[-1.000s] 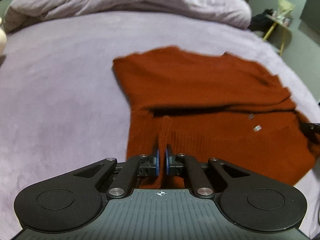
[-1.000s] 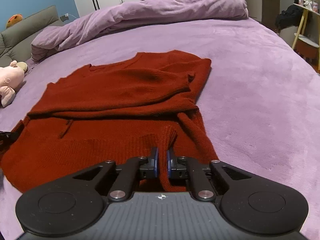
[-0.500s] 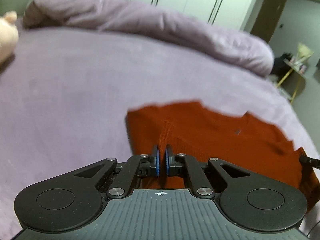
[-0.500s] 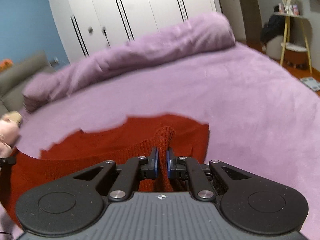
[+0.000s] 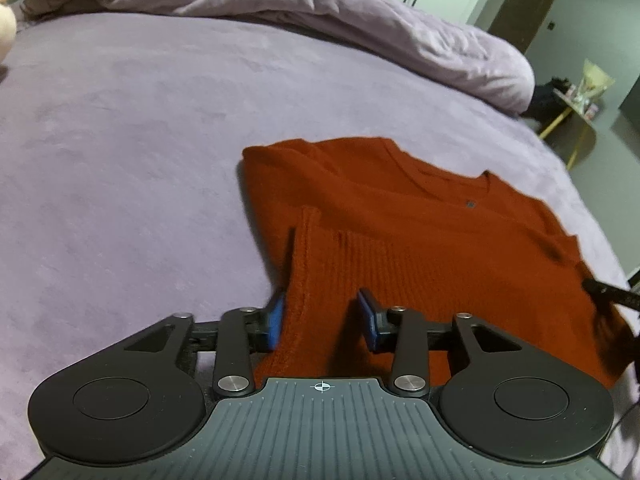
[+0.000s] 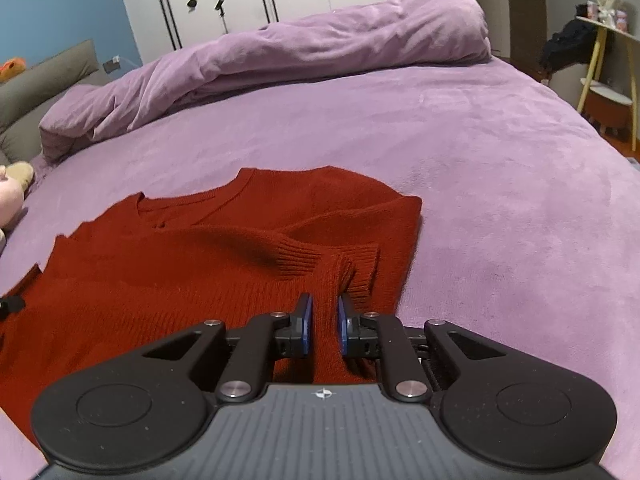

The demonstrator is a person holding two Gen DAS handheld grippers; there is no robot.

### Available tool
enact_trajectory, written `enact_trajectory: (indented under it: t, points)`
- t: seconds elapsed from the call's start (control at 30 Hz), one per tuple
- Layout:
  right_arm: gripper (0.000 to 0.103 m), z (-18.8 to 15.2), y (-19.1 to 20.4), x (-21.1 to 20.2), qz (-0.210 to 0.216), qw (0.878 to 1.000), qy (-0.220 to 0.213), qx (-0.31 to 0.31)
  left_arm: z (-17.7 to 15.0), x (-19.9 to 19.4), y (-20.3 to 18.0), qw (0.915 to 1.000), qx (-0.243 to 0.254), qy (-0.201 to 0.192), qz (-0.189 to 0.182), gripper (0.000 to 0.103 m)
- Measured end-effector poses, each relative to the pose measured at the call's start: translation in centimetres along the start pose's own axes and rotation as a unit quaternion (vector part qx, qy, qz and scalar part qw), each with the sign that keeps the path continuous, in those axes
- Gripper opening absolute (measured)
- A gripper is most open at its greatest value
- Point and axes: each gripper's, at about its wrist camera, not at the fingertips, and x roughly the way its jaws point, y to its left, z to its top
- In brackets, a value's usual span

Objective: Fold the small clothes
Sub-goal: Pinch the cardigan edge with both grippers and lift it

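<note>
Left wrist — rust-red knit sweater [image 5: 420, 240], folded

Rumpled duvet [image 6: 280, 60] on the bed [image 6: 480, 160] (perhaps a plush toy [image 6: 10, 196] beside).

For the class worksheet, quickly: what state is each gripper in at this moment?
Left gripper: jaws opening, sweater hem between them, pads clear of it.
Right gripper: jaws opening, a pinch of sweater between them; contact cannot be told.

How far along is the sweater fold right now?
The red sweater lies on the purple bed, hem brought up toward the neckline. Left gripper and right gripper are opening around hem folds. Left: withdraw and probably fold it smaller.
</note>
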Motion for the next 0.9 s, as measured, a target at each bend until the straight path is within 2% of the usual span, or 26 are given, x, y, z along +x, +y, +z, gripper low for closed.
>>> enact_trajectory:
  t: [0.03, 0.07, 0.1, 0.2, 0.33, 0.47, 0.57, 0.7, 0.9]
  points:
    - [0.013, 0.0, 0.2, 0.0, -0.003, 1.0, -0.001, -0.007, 0.0, 0.0, -0.2, 0.9999, 0.006, -0.003, 0.007, 0.025]
    - [0.011, 0.0, 0.4, 0.0, -0.007, 1.0, -0.001, -0.015, 0.0, -0.1, -0.4, 0.9998, 0.012, -0.006, 0.016, 0.013]
    - [0.01, 0.0, 0.7, -0.1, -0.013, 1.0, -0.003, -0.023, 0.2, -0.2, -0.6, 0.9995, 0.018, -0.011, 0.023, 0.009]
    - [0.008, 0.3, 1.7, -1.0, -0.027, 0.998, -0.019, -0.049, 1.3, -2.2, -1.3, 0.9983, 0.029, -0.041, 0.028, 0.008]
    - [0.007, 1.8, 2.5, -3.1, -0.038, 0.995, -0.075, -0.057, 4.0, -5.2, -2.5, 0.9928, 0.042, -0.108, 0.029, 0.008]
    - [0.007, 4.6, 2.9, -3.7, -0.064, 0.989, -0.123, -0.048, 7.1, -5.4, -3.4, 0.9862, 0.047, -0.152, 0.047, 0.008]
    - [0.007, 6.7, 3.5, -2.6, -0.086, 0.984, -0.143, -0.055, 9.2, -4.1, -3.9, 0.9839, 0.038, -0.164, 0.061, 0.008]
    - [0.007, 9.2, 4.3, -0.1, -0.112, 0.981, -0.149, -0.058, 10.7, -1.9, -4.8, 0.9798, 0.04, -0.173, 0.092, 0.009]
    - [0.007, 9.9, 5.3, 3.8, -0.145, 0.977, -0.136, -0.075, 10.4, 3.0, -4.7, 0.9776, 0.038, -0.14, 0.152, 0.009]
